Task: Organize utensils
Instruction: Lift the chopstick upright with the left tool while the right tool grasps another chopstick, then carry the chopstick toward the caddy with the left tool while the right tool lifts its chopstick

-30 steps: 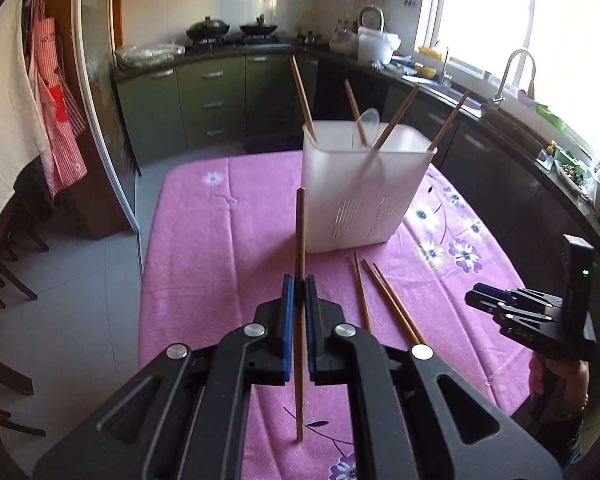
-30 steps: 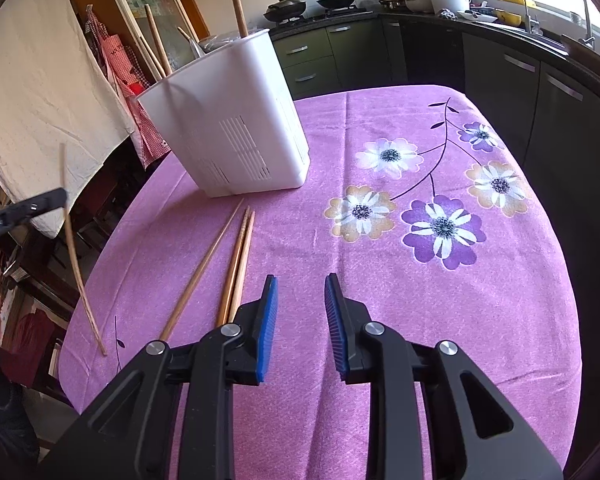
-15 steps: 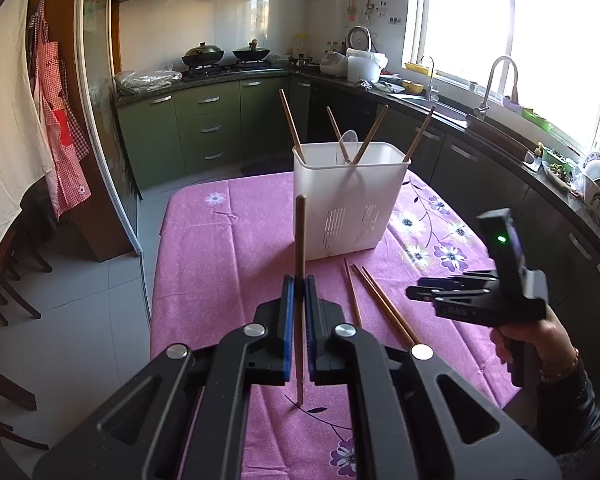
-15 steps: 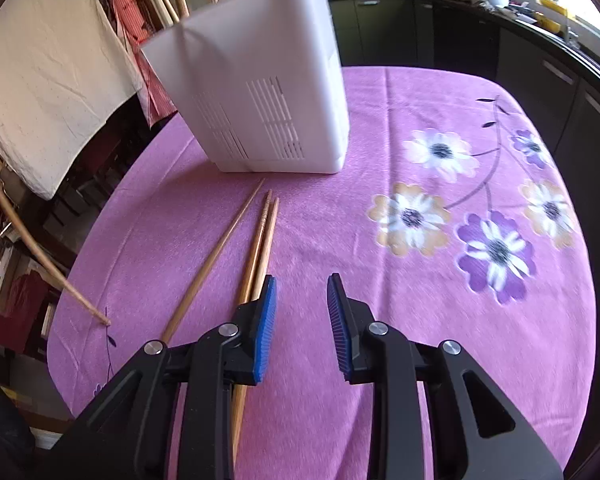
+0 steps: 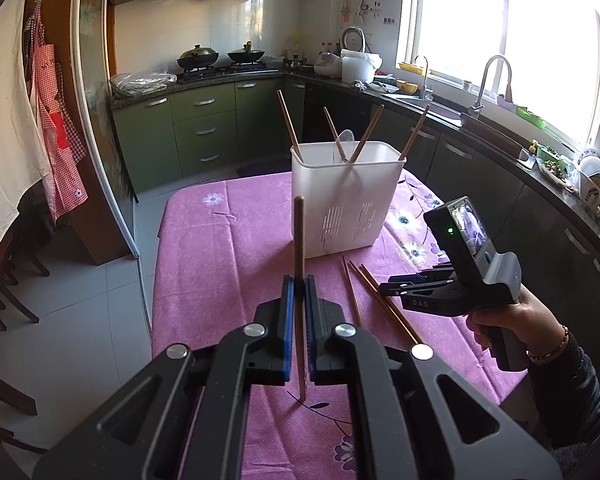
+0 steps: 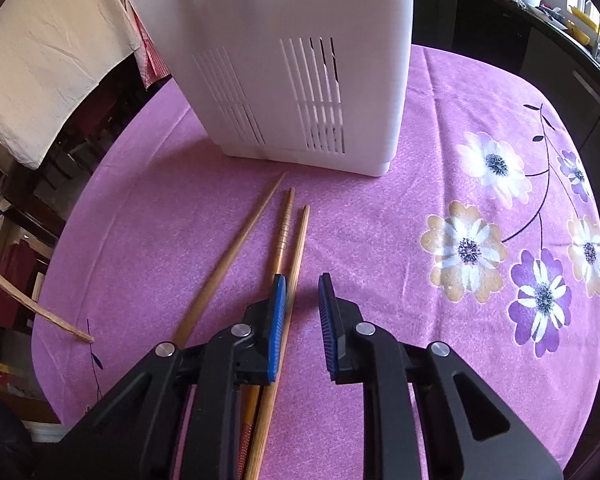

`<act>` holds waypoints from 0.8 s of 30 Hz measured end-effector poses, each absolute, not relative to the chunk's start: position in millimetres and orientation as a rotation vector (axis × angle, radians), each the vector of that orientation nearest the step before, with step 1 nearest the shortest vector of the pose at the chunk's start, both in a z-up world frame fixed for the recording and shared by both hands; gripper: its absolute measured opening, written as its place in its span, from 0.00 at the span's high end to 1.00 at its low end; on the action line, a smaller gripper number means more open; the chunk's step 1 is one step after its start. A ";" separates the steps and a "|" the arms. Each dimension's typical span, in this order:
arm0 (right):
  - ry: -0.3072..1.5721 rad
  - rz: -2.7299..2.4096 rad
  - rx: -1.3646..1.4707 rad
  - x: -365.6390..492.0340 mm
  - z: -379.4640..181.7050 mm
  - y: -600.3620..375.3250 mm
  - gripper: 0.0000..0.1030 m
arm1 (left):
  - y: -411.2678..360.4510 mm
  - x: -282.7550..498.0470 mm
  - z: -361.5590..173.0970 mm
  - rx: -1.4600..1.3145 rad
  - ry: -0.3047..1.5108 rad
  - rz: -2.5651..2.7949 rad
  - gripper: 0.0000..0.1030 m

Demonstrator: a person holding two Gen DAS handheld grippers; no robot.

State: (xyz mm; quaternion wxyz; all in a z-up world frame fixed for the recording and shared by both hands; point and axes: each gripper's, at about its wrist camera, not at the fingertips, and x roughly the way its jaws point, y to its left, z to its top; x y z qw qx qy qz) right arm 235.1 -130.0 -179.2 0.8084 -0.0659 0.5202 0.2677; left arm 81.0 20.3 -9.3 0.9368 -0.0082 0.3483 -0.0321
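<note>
Blue-padded, my left gripper [image 5: 299, 312] is clenched on one brown wooden chopstick [image 5: 299, 248], upright. My right gripper [image 6: 302, 312], unclenched with jaws just narrowed, hangs over three loose wooden chopsticks [image 6: 288, 240] lying mid-cloth; nothing is between its pads. Beyond them the white slotted plastic holder [image 6: 276, 52] stands toward the far edge of the pink floral tablecloth [image 6: 440, 168]. Risk: the left pad, overlapping the rightmost stick, could pinch askew. Lettering on the right gripper's body is too small to read.

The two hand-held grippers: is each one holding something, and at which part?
The left hand-held gripper clamps an upright chopstick near its middle. The right hand-held gripper holds nothing; its jaws have just been closing.
</note>
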 end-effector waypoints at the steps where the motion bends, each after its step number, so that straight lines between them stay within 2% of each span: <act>1: 1.114 0.572 -0.150 234.0 -179.1 -128.9 0.83 | 20.3 80.9 -9.3 -0.017 0.711 -0.065 0.95; 11: 1.095 0.547 -0.265 234.3 -183.8 -97.2 0.84 | 21.0 80.3 -8.8 -0.010 0.711 -0.065 0.95; 13: 1.091 0.543 -0.256 236.0 -183.4 -100.6 0.91 | 21.0 80.1 -8.6 -0.009 0.711 -0.064 0.95; 15: 1.097 0.552 -0.213 238.2 -182.8 -101.1 0.94 | 21.7 79.6 -8.6 -0.010 0.712 -0.061 0.95; 19: 1.036 0.555 -0.134 234.6 -159.4 -123.0 0.94 | 23.8 79.6 -8.3 -0.011 0.716 -0.054 0.95; 24: 0.859 0.577 -0.034 211.0 -96.8 -160.7 0.94 | 23.2 79.8 -8.1 -0.008 0.718 -0.052 0.95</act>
